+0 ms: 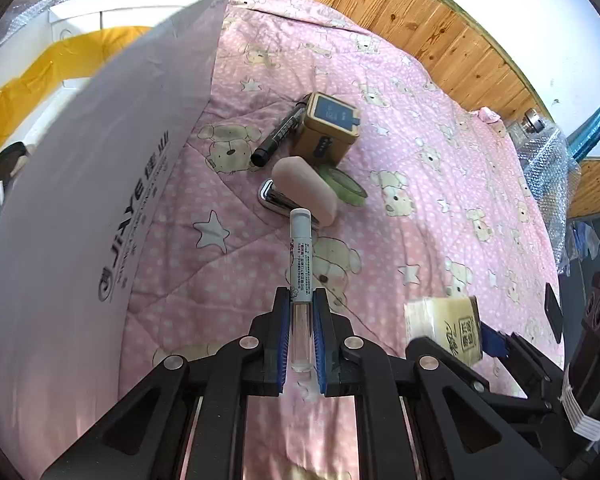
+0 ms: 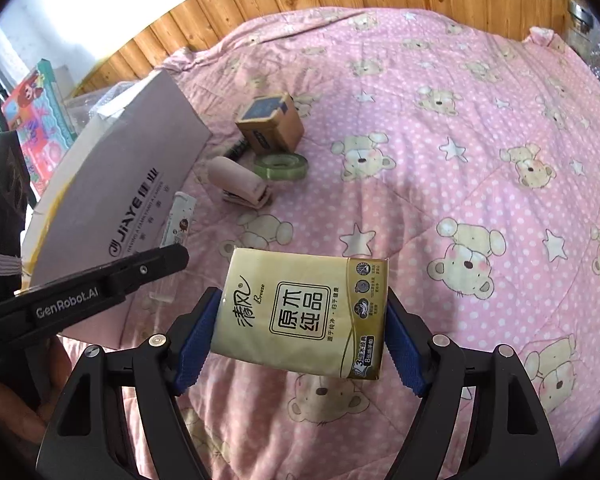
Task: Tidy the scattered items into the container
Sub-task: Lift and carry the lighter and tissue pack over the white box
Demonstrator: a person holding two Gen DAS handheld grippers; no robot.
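A pink quilted bedspread printed with cream bears and white stars (image 2: 440,128) covers the bed and carries everything else; wooden panelling runs behind its far edge. Along the bedspread's left edge stands a large white cardboard box with a lilac flap printed "JIAYE" (image 1: 100,184), its flap raised and tilted over the bedding.

The right gripper (image 2: 300,328) is held above the near part of the bedspread, its blue-padded jaws spread wide and pressed against the two short sides of a cream and gold pack of paper tissues (image 2: 304,312), which it holds clear of the bedding.

The left gripper (image 1: 301,320) has its jaws drawn nearly together on the clear lower end of a slim white tube with a clear base (image 1: 300,264), which points forward, up off the bedding, just beside the box.

The remaining items lie in a cluster near the middle of the bedspread, towards the box. A small brown cardboard cube box with a dark blue label (image 1: 326,128) sits farthest back. Touching its left side lies a black marker pen (image 1: 280,132). In front of the cube is a pale pink stapler with a chrome base (image 1: 304,190), and just to its right, touching it, a flat roll of green tape (image 1: 342,184).
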